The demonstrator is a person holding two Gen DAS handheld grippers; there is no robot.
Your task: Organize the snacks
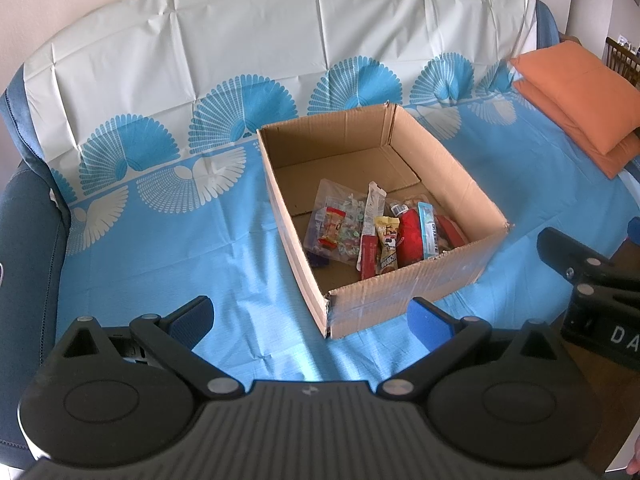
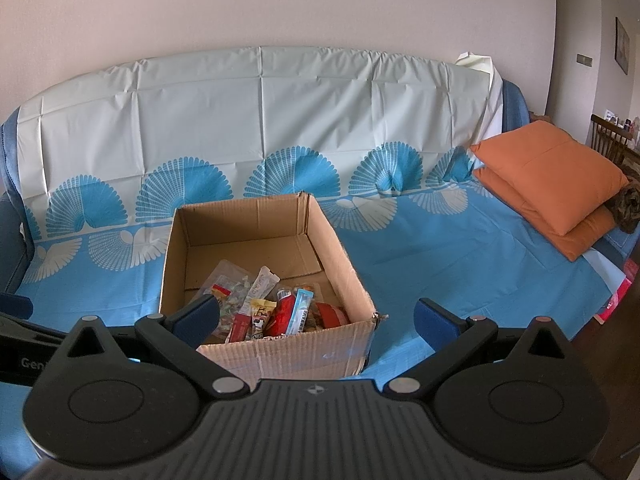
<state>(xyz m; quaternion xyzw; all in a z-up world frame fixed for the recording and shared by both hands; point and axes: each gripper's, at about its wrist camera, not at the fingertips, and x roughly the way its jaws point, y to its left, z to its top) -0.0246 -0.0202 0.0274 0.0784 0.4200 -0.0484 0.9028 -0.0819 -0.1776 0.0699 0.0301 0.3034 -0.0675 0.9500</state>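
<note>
An open cardboard box [image 1: 404,292] stands on a sofa covered with a blue and white sheet; it also shows in the right wrist view [image 2: 280,356]. Inside lie several snack packets: a clear bag of candies [image 1: 336,224], a red pouch [image 1: 412,236], a light blue bar [image 1: 428,230] and a yellow packet [image 1: 386,246]. The same snacks [image 2: 280,312] show in the right wrist view. My left gripper [image 1: 310,320] is open and empty, in front of the box's near corner. My right gripper [image 2: 316,320] is open and empty, just before the box's front wall; it shows at the right in the left wrist view [image 1: 580,276].
Two orange cushions [image 2: 552,184] are stacked at the sofa's right end. The sheet [image 1: 168,248] lies flat left and right of the box. A dark blue armrest [image 1: 24,264] bounds the left side. A wooden chair [image 2: 608,136] stands far right.
</note>
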